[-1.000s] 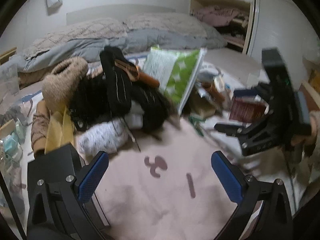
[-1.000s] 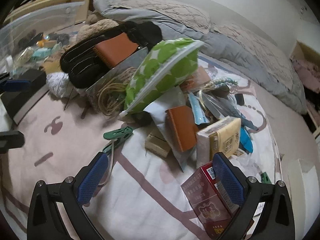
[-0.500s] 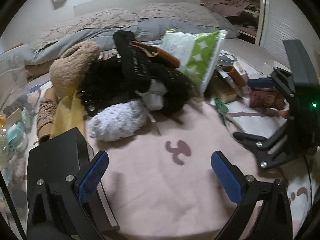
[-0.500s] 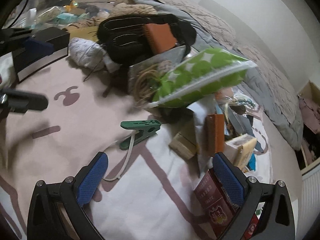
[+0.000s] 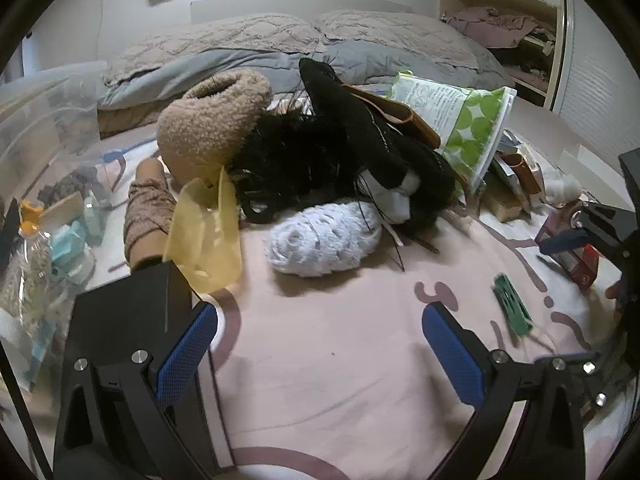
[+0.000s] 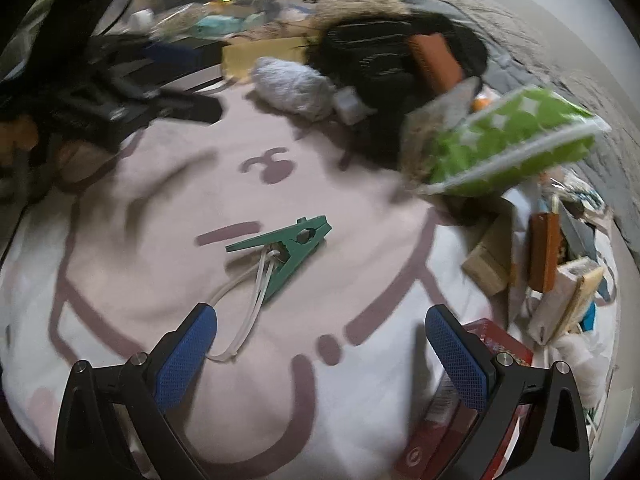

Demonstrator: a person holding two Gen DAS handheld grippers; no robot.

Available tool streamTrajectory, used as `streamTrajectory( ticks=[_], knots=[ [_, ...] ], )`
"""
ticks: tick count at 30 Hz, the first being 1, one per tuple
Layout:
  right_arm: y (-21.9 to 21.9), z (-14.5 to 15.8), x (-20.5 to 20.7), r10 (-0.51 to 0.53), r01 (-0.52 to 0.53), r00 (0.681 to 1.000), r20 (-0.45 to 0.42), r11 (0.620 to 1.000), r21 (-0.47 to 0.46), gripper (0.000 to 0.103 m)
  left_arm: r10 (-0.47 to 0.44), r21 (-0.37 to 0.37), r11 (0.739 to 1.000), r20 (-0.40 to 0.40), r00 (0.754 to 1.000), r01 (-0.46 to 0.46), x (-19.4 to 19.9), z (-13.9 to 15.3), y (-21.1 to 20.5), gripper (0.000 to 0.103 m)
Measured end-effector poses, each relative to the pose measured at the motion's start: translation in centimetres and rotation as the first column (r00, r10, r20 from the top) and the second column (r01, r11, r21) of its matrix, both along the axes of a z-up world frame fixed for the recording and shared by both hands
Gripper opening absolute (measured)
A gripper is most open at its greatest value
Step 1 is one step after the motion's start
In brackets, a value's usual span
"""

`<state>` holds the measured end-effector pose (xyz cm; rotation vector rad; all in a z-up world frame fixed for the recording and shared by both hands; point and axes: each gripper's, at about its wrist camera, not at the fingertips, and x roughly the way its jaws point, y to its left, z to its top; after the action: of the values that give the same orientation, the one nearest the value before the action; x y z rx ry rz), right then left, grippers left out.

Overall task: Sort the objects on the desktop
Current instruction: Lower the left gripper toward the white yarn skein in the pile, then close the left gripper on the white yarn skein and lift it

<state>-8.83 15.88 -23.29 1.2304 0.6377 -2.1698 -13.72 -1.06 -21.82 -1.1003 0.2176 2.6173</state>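
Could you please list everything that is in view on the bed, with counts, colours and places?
clothes peg: one, green, white cord attached, on the pink blanket ahead of the right gripper
yarn ball: one, white, mid blanket
fuzzy item: one, tan, on the pile
black clothing: heap, pile centre
pouch: one, green-and-white, leaning on the pile
red box: one, under the right gripper's finger
black box: one, near left
left gripper: blue pads, open
right gripper: blue pads, open
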Motion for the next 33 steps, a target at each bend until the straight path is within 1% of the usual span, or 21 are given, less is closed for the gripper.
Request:
streamTrajectory(
  ticks=[1, 3, 5, 6, 7, 9, 11, 13, 16, 18, 20, 22, 24, 27, 29, 31, 33],
  knots=[
    [-0.3, 0.2, 0.3, 0.026, -0.026, 1.0, 0.011, 1.0, 0.002, 0.103, 0.017, -0.006, 1.0, -0.004, 1.0, -0.017, -0.2, 0.0, -0.2, 0.102],
    [-1.0, 0.7, 0.9, 0.094, -0.094, 0.995, 0.024, 0.996, 0.0, 0.103, 0.02, 0.037, 0.999, 0.006, 1.0, -0.021, -0.5, 0.2, -0.9, 0.102],
    [-1.4, 1.2, 1.2, 0.13, -0.13, 0.992, -0.003, 0.991, 0.01, 0.103, 0.015, 0.075, 0.997, 0.029, 0.999, -0.017, -0.9, 0.3, -1.2, 0.102],
    [-1.5, 1.4, 1.1, 0.132, -0.132, 0.991, -0.015, 0.991, 0.011, 0.103, 0.008, 0.099, 0.995, 0.038, 0.999, -0.012, -1.0, 0.4, -1.3, 0.102],
    [-1.4, 1.7, 1.0, 0.128, -0.128, 0.992, -0.023, 0.992, 0.004, 0.103, -0.002, 0.127, 0.992, 0.043, 0.999, -0.003, -1.0, 0.6, -1.3, 0.102],
    [-0.9, 2.5, 0.1, 0.096, -0.097, 0.995, -0.023, 0.994, -0.042, 0.103, -0.033, 0.198, 0.98, 0.05, 0.998, 0.023, -1.1, 1.1, -1.4, 0.102],
    [-0.1, 3.3, -0.7, 0.055, -0.058, 0.998, -0.032, 0.994, -0.09, 0.103, -0.061, 0.243, 0.969, 0.025, 0.998, 0.053, -1.1, 1.9, -1.2, 0.102],
    [0.1, 3.1, -1.0, 0.018, -0.022, 0.999, -0.042, 0.995, -0.098, 0.103, -0.061, 0.243, 0.968, -0.022, 0.998, 0.065, -1.3, 2.8, -0.7, 0.101],
    [0.5, 2.4, -2.3, -0.036, 0.035, 0.999, -0.007, 0.992, -0.12, 0.103, -0.06, 0.257, 0.965, -0.012, 0.998, 0.061, -2.6, 3.1, 0.1, 0.1],
    [1.4, 1.5, -2.2, -0.055, 0.058, 0.998, 0.022, 0.99, -0.132, 0.103, -0.044, 0.261, 0.965, 0.026, 0.999, 0.036, -3.7, 2.6, 0.4, 0.095],
    [1.6, 0.5, -2.5, -0.076, 0.082, 0.996, 0.047, 0.988, -0.133, 0.103, -0.017, 0.242, 0.97, 0.066, 0.998, 0.001, -4.8, 1.7, 0.7, 0.081],
    [2.0, -0.5, -2.4, -0.09, 0.098, 0.994, 0.067, 0.988, -0.12, 0.103, 0.012, 0.225, 0.974, 0.088, 0.996, -0.031, -5.5, 1.0, 0.7, 0.072],
    [2.5, -1.1, -2.4, -0.099, 0.106, 0.993, 0.062, 0.986, -0.127, 0.103, 0.03, 0.224, 0.973, 0.077, 0.997, -0.046, -5.7, 1.0, 0.4, 0.067],
    [3.1, -1.9, -2.6, -0.125, 0.129, 0.991, 0.041, 0.982, -0.138, 0.103, 0.028, 0.244, 0.969, 0.073, 0.997, -0.045, -6.0, 1.4, 0.2, 0.054],
    [2.9, -2.3, -2.4, -0.119, 0.12, 0.993, 0.019, 0.982, -0.143, 0.103, 0.022, 0.258, 0.965, 0.077, 0.997, -0.042, -6.3, 1.5, 0.1, 0.046],
    [2.8, -2.5, -2.4, -0.116, 0.116, 0.993, 0.012, 0.983, -0.142, 0.103, 0.007, 0.286, 0.958, 0.076, 0.997, -0.028, -6.3, 1.6, 0.1, 0.041],
    [2.9, -2.6, -2.4, -0.115, 0.115, 0.993, 0.011, 0.981, -0.155, 0.103, -0.004, 0.293, 0.956, 0.071, 0.997, -0.016, -6.2, 1.8, 0.1, 0.037]
  ],
)
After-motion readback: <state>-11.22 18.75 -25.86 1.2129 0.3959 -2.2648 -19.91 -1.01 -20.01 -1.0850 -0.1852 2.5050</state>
